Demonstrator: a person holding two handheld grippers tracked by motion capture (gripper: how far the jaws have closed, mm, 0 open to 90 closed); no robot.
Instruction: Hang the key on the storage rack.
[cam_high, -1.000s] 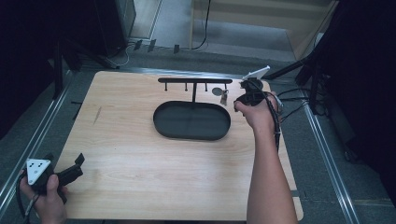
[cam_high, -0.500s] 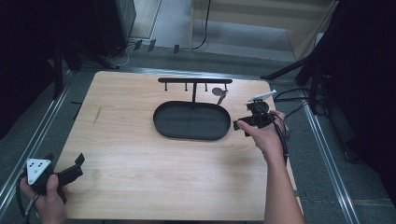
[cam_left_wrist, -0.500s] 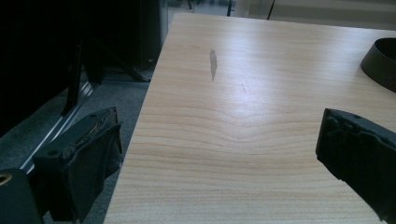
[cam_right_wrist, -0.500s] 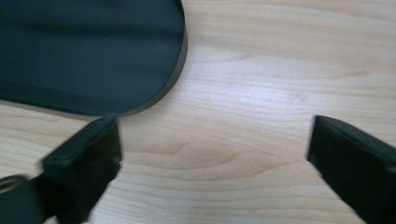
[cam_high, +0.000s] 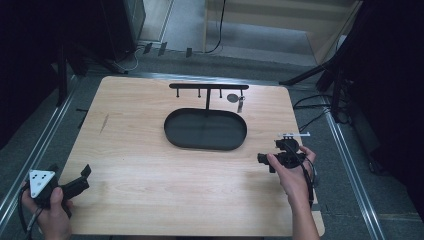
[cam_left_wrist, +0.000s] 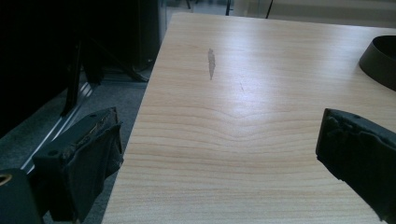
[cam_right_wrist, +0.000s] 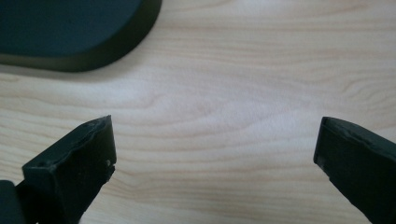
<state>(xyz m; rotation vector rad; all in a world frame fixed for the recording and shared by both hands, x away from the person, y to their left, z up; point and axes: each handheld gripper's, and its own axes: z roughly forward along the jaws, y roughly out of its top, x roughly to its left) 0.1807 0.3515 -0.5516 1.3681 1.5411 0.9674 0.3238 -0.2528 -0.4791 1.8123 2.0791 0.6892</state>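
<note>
A black oval tray (cam_high: 205, 142) lies mid-table, and a black hook rack (cam_high: 208, 87) rises from its far side. A small round silver tag (cam_high: 233, 98) with a little piece below it hangs at the rack's right end. My right gripper (cam_high: 270, 153) hovers over bare wood right of the tray's near end; in the right gripper view its jaws (cam_right_wrist: 215, 149) are wide open and hold nothing, with the tray's rim (cam_right_wrist: 135, 35) at upper left. My left gripper (cam_high: 81, 179) sits at the table's near left corner, open and holding nothing (cam_left_wrist: 219, 140).
The wooden table (cam_high: 150, 165) carries a dark streak (cam_left_wrist: 211, 63) on its left part. Metal rails run along both sides. Cables and stand legs (cam_high: 325, 85) lie on the floor to the right, and dark equipment stands at back left.
My right gripper has drawn back from the rack's right end, beside the hanging tag, toward me to the tray's near right. The left gripper has stayed put.
</note>
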